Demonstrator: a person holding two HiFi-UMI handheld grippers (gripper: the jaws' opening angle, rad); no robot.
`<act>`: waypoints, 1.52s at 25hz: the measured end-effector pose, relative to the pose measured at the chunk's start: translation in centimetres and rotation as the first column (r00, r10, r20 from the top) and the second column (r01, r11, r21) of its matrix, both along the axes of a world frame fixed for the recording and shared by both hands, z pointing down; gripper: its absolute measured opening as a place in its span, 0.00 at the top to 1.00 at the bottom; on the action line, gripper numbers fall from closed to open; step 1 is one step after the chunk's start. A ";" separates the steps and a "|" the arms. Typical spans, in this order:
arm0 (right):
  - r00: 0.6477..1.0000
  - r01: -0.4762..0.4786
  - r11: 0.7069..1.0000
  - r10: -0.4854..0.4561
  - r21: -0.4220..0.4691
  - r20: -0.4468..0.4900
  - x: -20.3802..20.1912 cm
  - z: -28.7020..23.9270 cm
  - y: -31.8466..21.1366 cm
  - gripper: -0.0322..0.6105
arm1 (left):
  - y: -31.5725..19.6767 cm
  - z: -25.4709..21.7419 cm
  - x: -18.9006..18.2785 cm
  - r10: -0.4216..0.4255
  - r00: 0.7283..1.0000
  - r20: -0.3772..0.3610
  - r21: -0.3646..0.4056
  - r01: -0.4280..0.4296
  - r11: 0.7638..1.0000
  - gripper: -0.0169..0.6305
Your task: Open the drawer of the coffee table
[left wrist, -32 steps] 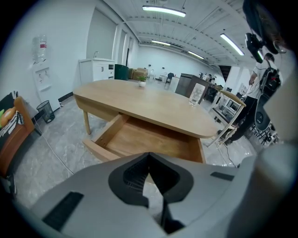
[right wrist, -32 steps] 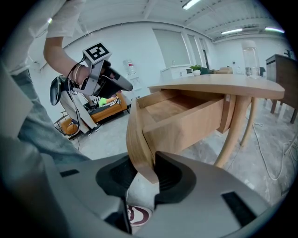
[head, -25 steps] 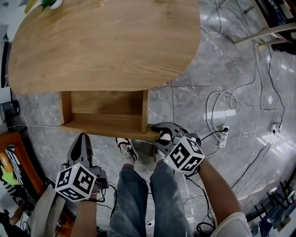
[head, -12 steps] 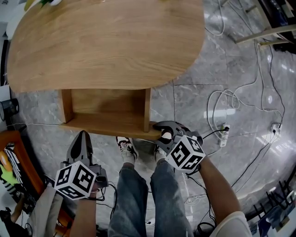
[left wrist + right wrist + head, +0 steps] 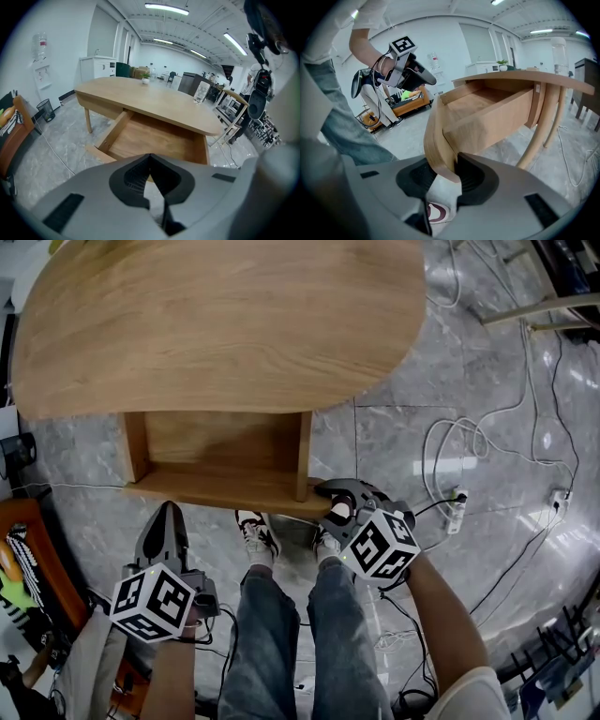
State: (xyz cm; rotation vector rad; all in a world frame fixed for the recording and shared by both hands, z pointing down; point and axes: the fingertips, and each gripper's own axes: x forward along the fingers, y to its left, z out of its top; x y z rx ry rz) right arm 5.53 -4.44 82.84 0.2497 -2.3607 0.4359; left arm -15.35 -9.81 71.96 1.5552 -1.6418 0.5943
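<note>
Head view: drawer stands open, showing only its bare wooden bottom.

Bright, even light from ceiling strips; glare patches on the glossy floor; fisheye bending, dark corners in gripper views.

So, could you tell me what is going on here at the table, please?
A person standing at the wooden coffee table has a hand-held gripper in each hand. The right gripper has its fingers clamped on the corner of the drawer front. The drawer stands pulled well out from under the tabletop, showing bare wood inside. The left gripper is held short of the drawer, fingers together and holding nothing.
</note>
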 end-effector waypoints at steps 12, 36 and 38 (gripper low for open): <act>1.000 -0.012 1.000 0.012 -0.025 -0.001 0.0 0.0 0.0 0.75 | 0.3 0.0 -0.7 -0.008 1.000 -0.007 0.002 0.008 1.000 0.99; 0.944 -0.328 0.933 0.317 -0.152 -0.091 0.7 -7.7 -0.2 0.54 | -1.3 -9.9 -8.6 -0.135 0.990 -0.036 0.136 0.138 0.981 0.99; 0.921 -0.388 0.913 0.382 -0.123 -0.071 0.0 -10.5 -1.0 0.55 | -2.1 -12.0 -10.2 -0.149 0.988 -0.032 0.163 0.152 0.975 0.99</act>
